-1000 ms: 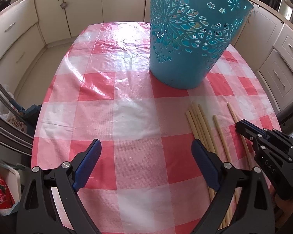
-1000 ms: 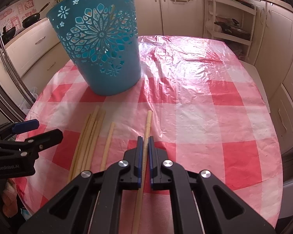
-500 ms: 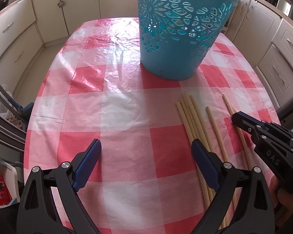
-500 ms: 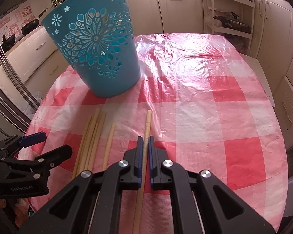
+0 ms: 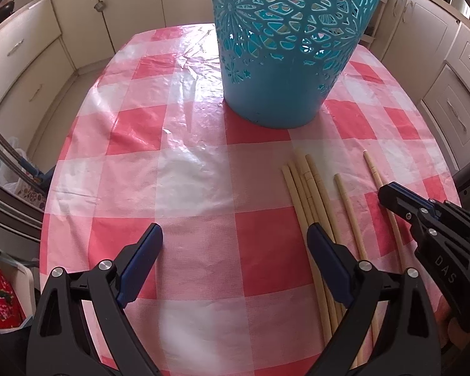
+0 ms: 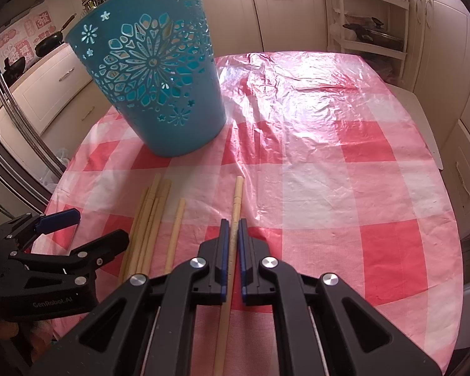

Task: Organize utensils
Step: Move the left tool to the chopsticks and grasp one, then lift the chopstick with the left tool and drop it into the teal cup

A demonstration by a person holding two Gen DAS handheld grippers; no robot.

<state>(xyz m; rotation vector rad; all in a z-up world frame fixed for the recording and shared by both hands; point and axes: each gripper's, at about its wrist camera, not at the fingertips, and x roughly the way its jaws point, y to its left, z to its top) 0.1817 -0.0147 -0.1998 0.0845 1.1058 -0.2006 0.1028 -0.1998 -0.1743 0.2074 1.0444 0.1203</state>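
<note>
A teal cut-out basket (image 5: pixel 294 47) stands upright on the red-and-white checked tablecloth (image 5: pixel 185 188); it also shows in the right wrist view (image 6: pixel 159 78). Several wooden chopsticks (image 5: pixel 310 194) lie in front of it, a bunch (image 6: pixel 147 222) and a single one (image 6: pixel 176 228). My right gripper (image 6: pixel 231 228) is shut on the rightmost chopstick (image 6: pixel 237 197), which lies along the cloth between its pads. My left gripper (image 5: pixel 235 235) is open and empty over the cloth, left of the bunch. The right gripper shows in the left view (image 5: pixel 391 192).
Cream kitchen cabinets (image 6: pixel 285 9) surround the table. A white shelf rack (image 6: pixel 366 25) stands at the back right. The table edge falls off at the left (image 5: pixel 47 206) and right (image 6: pixel 454 219). The far cloth is wrinkled and glossy (image 6: pixel 297 94).
My left gripper has moved forward toward the basket, which now looms larger. The right gripper stays shut on the chopstick and has risen slightly.
</note>
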